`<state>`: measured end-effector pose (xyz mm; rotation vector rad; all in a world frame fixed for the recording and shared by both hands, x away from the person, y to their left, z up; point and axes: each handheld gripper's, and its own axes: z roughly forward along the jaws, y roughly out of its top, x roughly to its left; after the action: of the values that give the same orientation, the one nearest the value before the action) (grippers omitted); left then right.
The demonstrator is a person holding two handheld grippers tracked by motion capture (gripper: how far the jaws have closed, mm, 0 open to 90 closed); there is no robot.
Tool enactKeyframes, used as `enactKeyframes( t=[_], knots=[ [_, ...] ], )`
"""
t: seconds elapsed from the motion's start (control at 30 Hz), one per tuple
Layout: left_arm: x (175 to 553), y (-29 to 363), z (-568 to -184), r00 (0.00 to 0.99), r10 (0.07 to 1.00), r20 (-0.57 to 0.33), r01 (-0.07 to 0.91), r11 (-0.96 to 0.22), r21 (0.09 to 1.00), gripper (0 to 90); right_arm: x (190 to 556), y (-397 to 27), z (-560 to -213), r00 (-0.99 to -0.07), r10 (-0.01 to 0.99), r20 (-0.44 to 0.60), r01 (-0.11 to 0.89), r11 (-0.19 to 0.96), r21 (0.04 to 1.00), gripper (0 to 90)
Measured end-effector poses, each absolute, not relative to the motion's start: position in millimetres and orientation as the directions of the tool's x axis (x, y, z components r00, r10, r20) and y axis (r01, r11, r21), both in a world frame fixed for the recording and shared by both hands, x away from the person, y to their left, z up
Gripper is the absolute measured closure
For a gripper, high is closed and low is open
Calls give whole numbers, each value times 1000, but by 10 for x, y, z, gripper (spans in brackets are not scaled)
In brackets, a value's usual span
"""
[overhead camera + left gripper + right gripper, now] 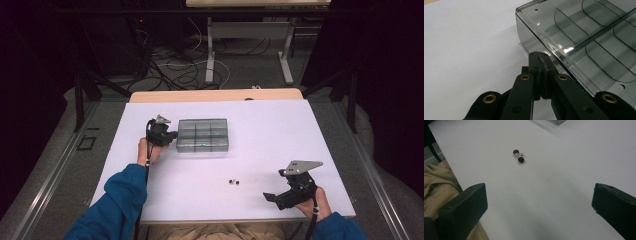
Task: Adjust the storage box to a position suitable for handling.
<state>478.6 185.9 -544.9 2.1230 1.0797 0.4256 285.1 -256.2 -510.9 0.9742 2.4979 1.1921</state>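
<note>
While my left tongs (541,55) sit pinched shut with nothing between them, their tips rest against the side wall of a clear box (584,37) whose divided compartments look empty. My right tongs (539,205) gape wide, with two small red beads (518,156) ahead on the white table (270,145), well apart.

Lab, black rig frame (80,95), floor cables (175,70), white table (280,135)
</note>
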Motion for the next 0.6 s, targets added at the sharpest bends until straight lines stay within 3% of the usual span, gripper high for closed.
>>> enactKeyframes(
  t=[0.6],
  knots=[
    [4819,1692,-5464,613,789,-42,561,-397,727,900,2849,-2559,-5110,-754,651,91,482,453,750,0]
  ],
)
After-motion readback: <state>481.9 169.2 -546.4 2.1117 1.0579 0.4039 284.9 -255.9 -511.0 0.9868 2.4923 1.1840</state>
